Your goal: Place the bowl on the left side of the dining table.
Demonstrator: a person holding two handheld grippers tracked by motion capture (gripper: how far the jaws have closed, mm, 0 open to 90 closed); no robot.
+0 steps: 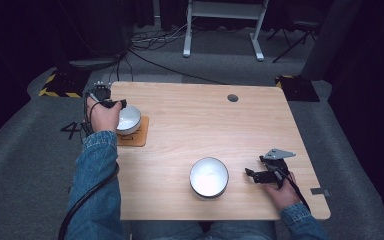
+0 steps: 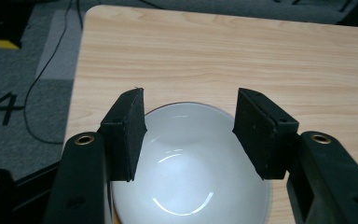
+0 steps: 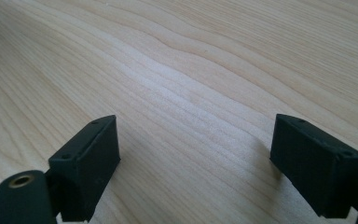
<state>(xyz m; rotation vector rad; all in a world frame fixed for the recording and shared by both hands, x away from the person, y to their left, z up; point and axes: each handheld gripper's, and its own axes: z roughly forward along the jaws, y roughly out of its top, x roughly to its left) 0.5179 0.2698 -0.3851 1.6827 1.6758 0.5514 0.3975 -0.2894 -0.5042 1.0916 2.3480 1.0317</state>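
While upright, bowl [image 2: 186,163] faces up.

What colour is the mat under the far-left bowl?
Orange-brown; the mat under the bowl shows best in the high view.

High view overlooks table [image 1: 190,120]; gripper views sit close above it.

One white bowl [image 1: 128,119] sits upright on my brown coaster [image 1: 141,136] at the table's left edge. Another white bowl, dark-rimmed [image 1: 209,177], stands upright near the front edge
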